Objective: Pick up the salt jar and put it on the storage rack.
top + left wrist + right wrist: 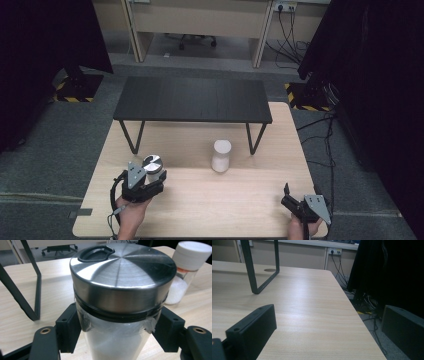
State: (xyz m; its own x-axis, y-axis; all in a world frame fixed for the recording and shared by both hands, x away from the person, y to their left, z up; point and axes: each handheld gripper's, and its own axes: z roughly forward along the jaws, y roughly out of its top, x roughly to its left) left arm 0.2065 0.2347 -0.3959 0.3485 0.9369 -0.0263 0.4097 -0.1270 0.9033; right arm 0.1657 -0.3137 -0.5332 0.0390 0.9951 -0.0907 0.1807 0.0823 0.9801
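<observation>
Left gripper (pixel 117 337) is clamped on a clear jar (pixel 117 340) of white powder, both black jaws pressing its glass sides just under the brushed-steel lid (pixel 122 277), jar upright and centred between them. Lid has a black flip tab (pixel 96 253) at its far edge and a black seal ring beneath the rim; scraps of clear film are caught at both jaw contact points. Behind it on the wooden table (pixel 50 287): a second jar with a white cap (pixel 191 255) and white contents at far right, well apart, and a black metal stand leg (pixel 30 290) at left.
</observation>
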